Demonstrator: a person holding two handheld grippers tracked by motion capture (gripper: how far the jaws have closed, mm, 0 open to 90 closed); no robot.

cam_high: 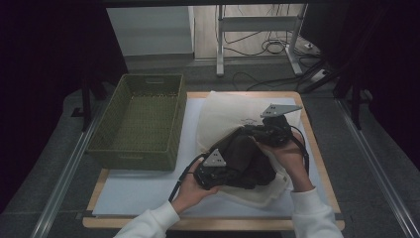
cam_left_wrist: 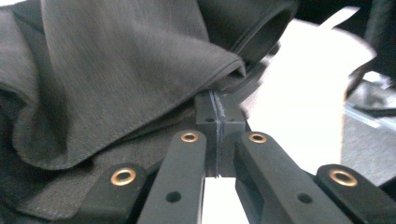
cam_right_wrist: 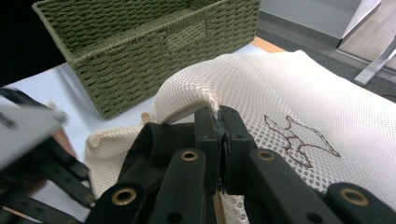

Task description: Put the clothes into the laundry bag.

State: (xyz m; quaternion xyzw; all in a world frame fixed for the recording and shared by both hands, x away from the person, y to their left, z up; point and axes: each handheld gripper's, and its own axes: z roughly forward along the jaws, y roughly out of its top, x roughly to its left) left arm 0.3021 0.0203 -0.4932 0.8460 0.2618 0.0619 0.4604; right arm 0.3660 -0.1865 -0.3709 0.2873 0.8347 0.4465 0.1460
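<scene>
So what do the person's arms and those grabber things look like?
Both sleeves are white. Each hand holds a black gripper, left and right, topped with a grey three-cornered plate and trailing a black cable. The jaw arms have small brass-coloured rings.

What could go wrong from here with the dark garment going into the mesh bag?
1. The right gripper pinches only the rim of the mesh bag; the thin edge may slip out and the mouth fall shut.
2. The left gripper is shut at a fold of the dark garment; most of the cloth lies bunched outside the bag and may snag at the opening.
3. The basket stands close by; a wide tug could knock it.
</scene>
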